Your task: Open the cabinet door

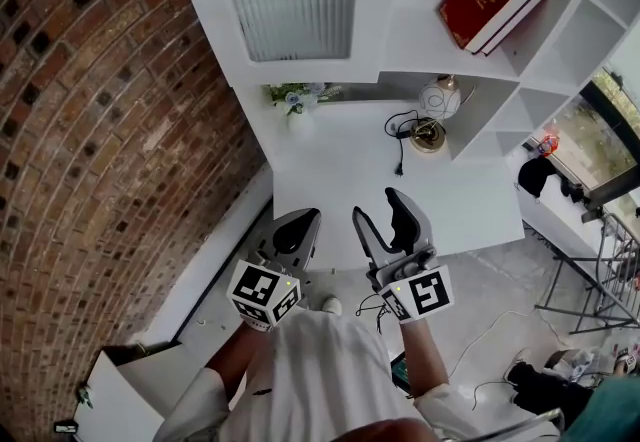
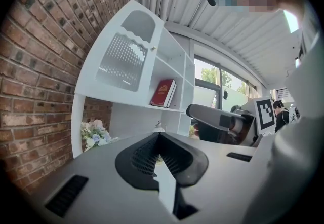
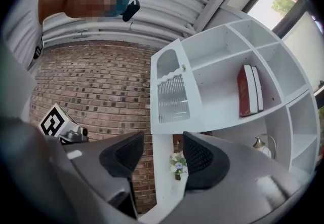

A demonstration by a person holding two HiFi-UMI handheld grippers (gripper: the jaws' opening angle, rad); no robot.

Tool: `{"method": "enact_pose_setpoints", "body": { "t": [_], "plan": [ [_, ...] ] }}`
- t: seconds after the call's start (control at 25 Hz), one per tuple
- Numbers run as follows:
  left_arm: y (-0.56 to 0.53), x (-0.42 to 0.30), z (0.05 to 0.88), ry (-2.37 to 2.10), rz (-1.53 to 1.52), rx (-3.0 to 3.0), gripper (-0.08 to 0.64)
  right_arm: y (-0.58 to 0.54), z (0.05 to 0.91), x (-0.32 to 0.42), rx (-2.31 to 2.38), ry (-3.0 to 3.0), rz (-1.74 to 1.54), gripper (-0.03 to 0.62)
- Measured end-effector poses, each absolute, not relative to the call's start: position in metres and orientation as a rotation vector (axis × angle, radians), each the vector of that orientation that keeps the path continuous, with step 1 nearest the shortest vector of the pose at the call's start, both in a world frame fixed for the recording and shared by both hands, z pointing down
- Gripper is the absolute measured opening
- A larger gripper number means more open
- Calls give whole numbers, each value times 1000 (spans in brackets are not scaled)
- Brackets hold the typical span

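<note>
1. While the cabinet door stands shut, nobody has touched it. It is a white panel with a ribbed pane, up ahead of both sets of fingers and well apart from them, so I'd call this the reach toward it.
2. On the right gripper the fingers are spread with nothing between them. Through the gap you see only the far-off flowers.
3. On the left gripper the fingers are pressed together and empty. It is held just beside the right one, by the near edge of the table.
4. A small knob sits on the door's edge toward the open shelves, above and beyond the right fingers.
5. Next, as I read it, the spread right fingers go up to that knob, pinch it and pull. The hinge looks to be on the brick-wall side — and the knob is small, so the line-up must be careful.
</note>
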State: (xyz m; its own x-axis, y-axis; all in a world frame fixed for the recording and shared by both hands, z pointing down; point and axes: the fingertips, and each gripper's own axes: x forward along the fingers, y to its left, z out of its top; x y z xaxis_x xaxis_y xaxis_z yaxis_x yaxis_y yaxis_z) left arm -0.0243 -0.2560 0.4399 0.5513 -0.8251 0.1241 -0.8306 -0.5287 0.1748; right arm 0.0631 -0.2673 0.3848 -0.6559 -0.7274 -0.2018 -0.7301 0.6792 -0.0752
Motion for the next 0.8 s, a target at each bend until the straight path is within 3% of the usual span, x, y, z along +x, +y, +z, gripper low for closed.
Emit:
{"method": "enact_pose_setpoints", "body": {
  "t": [0.8],
  "plan": [
    [-314, -47, 391, -1438, -9, 2658, 9, -345, 326, 55, -1221, 2653, 148, 310]
  ]
}}
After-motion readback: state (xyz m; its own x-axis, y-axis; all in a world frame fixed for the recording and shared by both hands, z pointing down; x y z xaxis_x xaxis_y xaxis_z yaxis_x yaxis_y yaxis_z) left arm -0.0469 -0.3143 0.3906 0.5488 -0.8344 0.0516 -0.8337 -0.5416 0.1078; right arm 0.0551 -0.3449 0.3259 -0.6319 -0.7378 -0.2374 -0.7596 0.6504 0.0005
